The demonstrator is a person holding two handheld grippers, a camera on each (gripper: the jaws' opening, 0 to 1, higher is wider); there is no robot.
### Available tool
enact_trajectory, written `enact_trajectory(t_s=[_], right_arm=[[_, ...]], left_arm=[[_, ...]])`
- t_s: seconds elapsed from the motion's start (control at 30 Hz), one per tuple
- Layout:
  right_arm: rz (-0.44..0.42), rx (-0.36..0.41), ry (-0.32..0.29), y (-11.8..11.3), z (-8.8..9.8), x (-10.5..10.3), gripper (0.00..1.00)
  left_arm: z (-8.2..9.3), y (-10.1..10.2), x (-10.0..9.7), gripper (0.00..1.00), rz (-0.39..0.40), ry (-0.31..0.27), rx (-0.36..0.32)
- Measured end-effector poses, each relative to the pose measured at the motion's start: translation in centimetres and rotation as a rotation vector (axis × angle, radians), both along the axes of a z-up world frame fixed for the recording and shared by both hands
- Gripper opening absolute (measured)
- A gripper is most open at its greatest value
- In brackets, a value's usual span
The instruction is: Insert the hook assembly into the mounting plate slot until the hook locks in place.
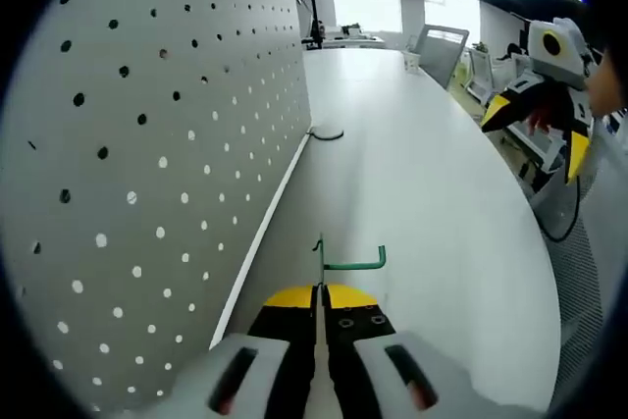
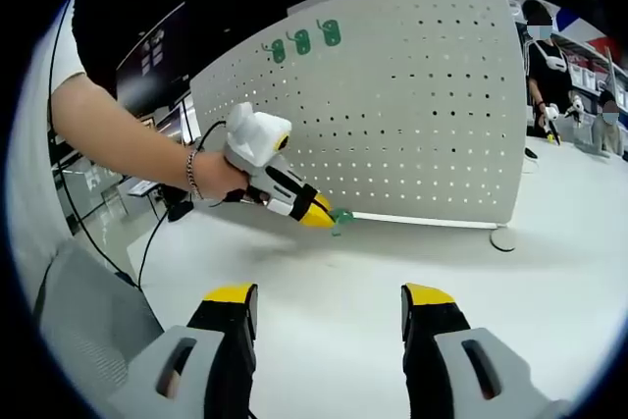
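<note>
Left claw (image 1: 321, 313) is clamped shut on the green hook (image 1: 345, 262). In the left gripper view its shank rises straight up from my jaw tips at lower centre, and the arm runs off to the right, ending in a small upturned tip.

The pegboard (image 1: 147, 144) fills the left half of that view, face nearly edge-on to me, its bottom rail running from lower centre up toward the middle. So the holes lie to the left of the hook, close but not touching. The hook's long arm points right, away from the board, so I judge it needs turning toward the holes before it goes in.

In the right gripper view, left claw (image 2: 316, 211) sits at centre with the hook (image 2: 339, 220) at its tip, low near the pegboard's (image 2: 432, 105) bottom edge, just above the bench (image 2: 324, 282). Three green hooks (image 2: 301, 41) already hang at upper left of the board.

Right claw (image 2: 329, 306) is open and empty, jaws wide apart at the bottom of the frame, well back. Left is the nearer hand.
</note>
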State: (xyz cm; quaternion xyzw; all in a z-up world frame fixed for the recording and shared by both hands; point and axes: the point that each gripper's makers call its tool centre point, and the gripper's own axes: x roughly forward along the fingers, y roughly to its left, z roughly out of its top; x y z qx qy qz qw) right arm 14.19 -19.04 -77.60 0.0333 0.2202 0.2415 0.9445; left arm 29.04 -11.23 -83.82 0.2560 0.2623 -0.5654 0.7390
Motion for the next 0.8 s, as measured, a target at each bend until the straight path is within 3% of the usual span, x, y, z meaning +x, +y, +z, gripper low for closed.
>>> enact_trajectory(t_s=[0.8], right_arm=[[0.000, 0.014, -0.017, 0.0, 0.6, 0.2, 0.57]], left_arm=[[3.8, 1.7, -1.2, 0.02, 0.072, -0.033, -0.132]])
